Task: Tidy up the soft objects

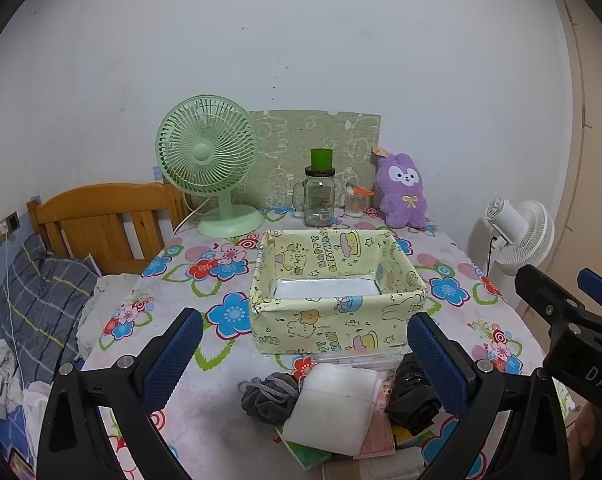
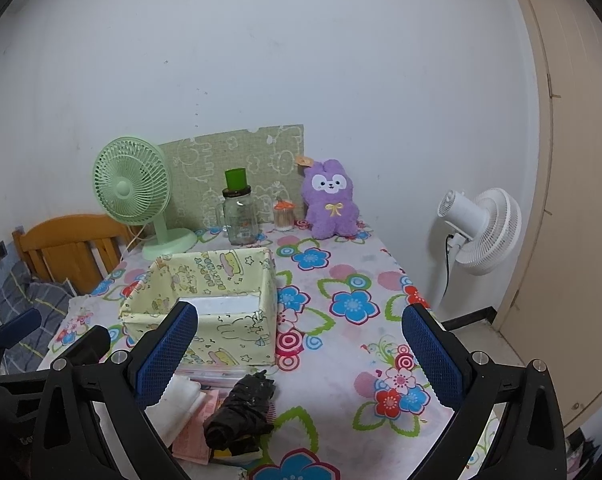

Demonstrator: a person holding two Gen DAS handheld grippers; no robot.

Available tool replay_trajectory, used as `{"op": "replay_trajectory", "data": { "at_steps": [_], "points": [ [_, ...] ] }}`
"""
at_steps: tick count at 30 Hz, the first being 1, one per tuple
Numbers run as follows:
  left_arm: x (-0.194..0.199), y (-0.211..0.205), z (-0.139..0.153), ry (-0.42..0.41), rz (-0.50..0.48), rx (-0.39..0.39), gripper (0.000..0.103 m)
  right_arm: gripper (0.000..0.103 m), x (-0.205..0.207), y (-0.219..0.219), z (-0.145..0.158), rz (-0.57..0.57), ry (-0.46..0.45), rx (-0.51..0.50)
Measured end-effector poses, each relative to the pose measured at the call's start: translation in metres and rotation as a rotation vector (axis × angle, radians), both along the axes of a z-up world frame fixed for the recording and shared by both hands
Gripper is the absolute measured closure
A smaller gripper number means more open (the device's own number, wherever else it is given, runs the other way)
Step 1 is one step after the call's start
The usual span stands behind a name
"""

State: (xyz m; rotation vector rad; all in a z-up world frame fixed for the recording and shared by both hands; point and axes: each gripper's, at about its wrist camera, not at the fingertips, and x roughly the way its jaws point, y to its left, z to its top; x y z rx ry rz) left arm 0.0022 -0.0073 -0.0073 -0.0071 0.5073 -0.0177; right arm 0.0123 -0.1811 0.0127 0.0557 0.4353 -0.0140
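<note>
Soft items sit in a cluster at the near edge of the table, just in front of the yellow cartoon-print fabric box [image 1: 333,300]: a grey knit bundle with cord [image 1: 267,398], a white folded foam pad [image 1: 333,412] beside it, and a black crumpled plastic bag [image 1: 415,392] to the right. They lie on top of pink papers and a booklet; pad and grey bundle touch. The box is open, with only a white liner showing at its bottom.

Left gripper [image 1: 305,350]: fingers spread wide, holding nothing, hovering above the cluster and roughly framing the pad. Right gripper [image 2: 299,346]: also spread and empty, with the black bag [image 2: 241,412] low between its fingers and the box [image 2: 205,300] ahead on the left.

Judgement: no item is boxed yet; a first pick is in hand. Suggest taking one item per gripper, left on the grey bundle or pad, right on the bag. Come down steeply, close on the bulk rather than a loose edge, and avoid pinching the papers beneath. Lift clear of the box's near wall before moving in; the wall looks limp and could fold if bumped.

Further back: green desk fan [image 1: 207,160], glass jar with green lid [image 1: 319,196], purple plush rabbit [image 1: 403,190].
</note>
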Motion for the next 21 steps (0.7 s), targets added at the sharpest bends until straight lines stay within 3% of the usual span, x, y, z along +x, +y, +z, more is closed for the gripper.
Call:
{"op": "replay_trajectory", "data": {
  "at_steps": [21],
  "points": [
    [-0.0012,-0.0026,0.0028,-0.003,-0.008,-0.003,0.0,0.0,-0.0009,-0.0027,0.0019,0.016,0.003,0.027]
  ]
}}
